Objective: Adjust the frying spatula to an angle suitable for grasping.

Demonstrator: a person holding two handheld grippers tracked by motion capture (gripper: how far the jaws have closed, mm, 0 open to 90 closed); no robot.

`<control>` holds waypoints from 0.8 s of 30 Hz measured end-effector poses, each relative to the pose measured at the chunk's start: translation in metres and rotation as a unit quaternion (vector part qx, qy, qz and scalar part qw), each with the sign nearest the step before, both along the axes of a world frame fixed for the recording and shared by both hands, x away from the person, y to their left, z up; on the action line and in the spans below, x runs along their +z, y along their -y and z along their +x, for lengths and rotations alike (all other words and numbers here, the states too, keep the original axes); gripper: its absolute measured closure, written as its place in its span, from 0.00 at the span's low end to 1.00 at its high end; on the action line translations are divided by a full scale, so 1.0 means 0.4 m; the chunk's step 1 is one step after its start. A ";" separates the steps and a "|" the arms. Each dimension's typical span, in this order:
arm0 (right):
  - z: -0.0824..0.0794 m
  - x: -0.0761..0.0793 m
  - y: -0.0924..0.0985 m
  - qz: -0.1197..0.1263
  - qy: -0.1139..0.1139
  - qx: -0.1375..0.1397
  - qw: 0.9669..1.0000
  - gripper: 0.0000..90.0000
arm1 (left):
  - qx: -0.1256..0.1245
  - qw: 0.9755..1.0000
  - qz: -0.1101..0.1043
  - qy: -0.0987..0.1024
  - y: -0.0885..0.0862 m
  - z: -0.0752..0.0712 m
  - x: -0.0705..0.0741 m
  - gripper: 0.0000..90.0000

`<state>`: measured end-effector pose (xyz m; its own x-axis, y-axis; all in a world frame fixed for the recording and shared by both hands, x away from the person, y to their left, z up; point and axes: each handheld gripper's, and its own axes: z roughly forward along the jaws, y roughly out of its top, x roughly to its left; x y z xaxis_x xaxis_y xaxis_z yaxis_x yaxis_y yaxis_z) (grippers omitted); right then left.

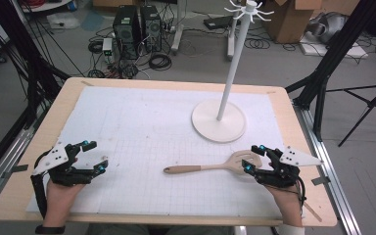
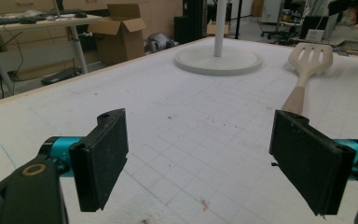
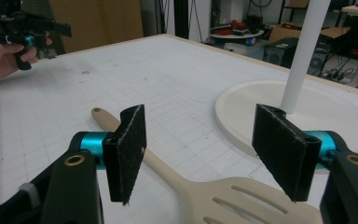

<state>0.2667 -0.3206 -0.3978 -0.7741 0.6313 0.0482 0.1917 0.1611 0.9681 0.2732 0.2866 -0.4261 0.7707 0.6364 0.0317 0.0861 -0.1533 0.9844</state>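
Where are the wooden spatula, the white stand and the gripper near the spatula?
wooden spatula (image 1: 196,169): high view, on its handle.
white stand (image 1: 210,125): high view, on its round base.
right gripper (image 1: 254,157): high view, midway between its open fingertips.

Setting: a robotics or data-collection lab. Indicators:

- A wooden table (image 1: 284,105) covered by a white gridded mat (image 1: 142,132), flanked by aluminium rails (image 1: 330,169) and black tripod legs (image 1: 367,105).
- Two desktop computer towers (image 1: 137,27) on the grey floor behind the table, surrounded by loose coiled cables (image 1: 159,61).
- Open cardboard boxes (image 1: 293,19) stored against the far side; another box (image 2: 121,32) stands beside a desk carrying keyboards (image 2: 32,21).
- Further benches with equipment (image 3: 235,29) in the background of the right gripper view.
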 end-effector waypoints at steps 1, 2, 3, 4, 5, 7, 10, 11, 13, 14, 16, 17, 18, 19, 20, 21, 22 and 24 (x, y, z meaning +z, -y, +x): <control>0.003 -0.001 0.002 0.000 0.004 0.001 1.000 0.38 | 0.000 1.000 0.000 0.000 0.000 0.000 0.000 0.22; 0.004 -0.001 0.003 0.001 0.001 0.001 1.000 0.38 | 0.000 1.000 0.007 0.000 0.001 0.001 0.000 0.22; 0.005 -0.002 0.004 -0.001 0.003 0.001 1.000 0.38 | 0.001 1.000 0.008 -0.001 0.000 0.002 0.000 0.22; 0.004 -0.003 0.004 0.000 0.000 0.002 1.000 0.38 | 0.000 1.000 0.007 -0.001 0.000 0.002 0.001 0.22; 0.004 -0.004 0.004 -0.003 -0.001 0.003 1.000 0.38 | -0.002 1.000 0.003 -0.001 0.000 0.001 0.001 0.21; 0.002 -0.006 0.005 -0.004 -0.003 0.002 1.000 0.38 | -0.002 1.000 0.003 0.001 -0.001 -0.003 0.002 0.21; 0.005 -0.007 0.004 -0.004 -0.001 0.006 1.000 0.38 | -0.005 1.000 0.005 0.005 -0.002 -0.004 0.003 0.21; 0.007 -0.006 0.004 -0.010 -0.001 0.007 1.000 0.38 | -0.003 1.000 0.005 0.005 -0.003 -0.003 0.004 0.21; 0.007 -0.003 0.004 -0.009 -0.001 0.007 1.000 0.38 | -0.004 1.000 0.004 0.007 -0.006 -0.002 0.007 0.21; 0.008 -0.002 0.004 -0.007 -0.002 0.009 1.000 0.38 | -0.003 1.000 0.000 0.009 -0.008 -0.003 0.008 0.21; 0.011 -0.002 0.003 -0.010 0.002 0.009 1.000 0.38 | -0.002 1.000 -0.005 0.010 -0.011 -0.002 0.009 0.21; 0.011 -0.003 0.002 -0.011 -0.001 0.008 1.000 0.38 | -0.001 1.000 -0.005 0.010 -0.012 -0.003 0.009 0.21; 0.013 -0.004 0.002 -0.014 -0.002 0.008 1.000 0.38 | 0.000 1.000 -0.004 0.009 -0.013 -0.004 0.009 0.21; 0.013 -0.004 0.001 -0.014 -0.003 0.007 1.000 0.38 | -0.001 1.000 -0.004 0.009 -0.012 -0.004 0.009 0.21; 0.013 -0.004 0.000 -0.015 0.001 0.007 1.000 0.38 | -0.001 1.000 -0.002 0.010 -0.012 -0.005 0.009 0.21; 0.012 -0.003 -0.001 -0.014 0.002 0.009 1.000 0.38 | 0.000 1.000 -0.001 0.010 -0.011 -0.006 0.010 0.21; 0.013 -0.003 0.000 -0.012 0.004 0.009 1.000 0.38 | -0.001 1.000 0.000 0.011 -0.010 -0.006 0.011 0.21; 0.015 -0.001 0.002 -0.012 0.006 0.009 1.000 0.38 | -0.001 1.000 -0.002 0.014 -0.009 -0.007 0.014 0.21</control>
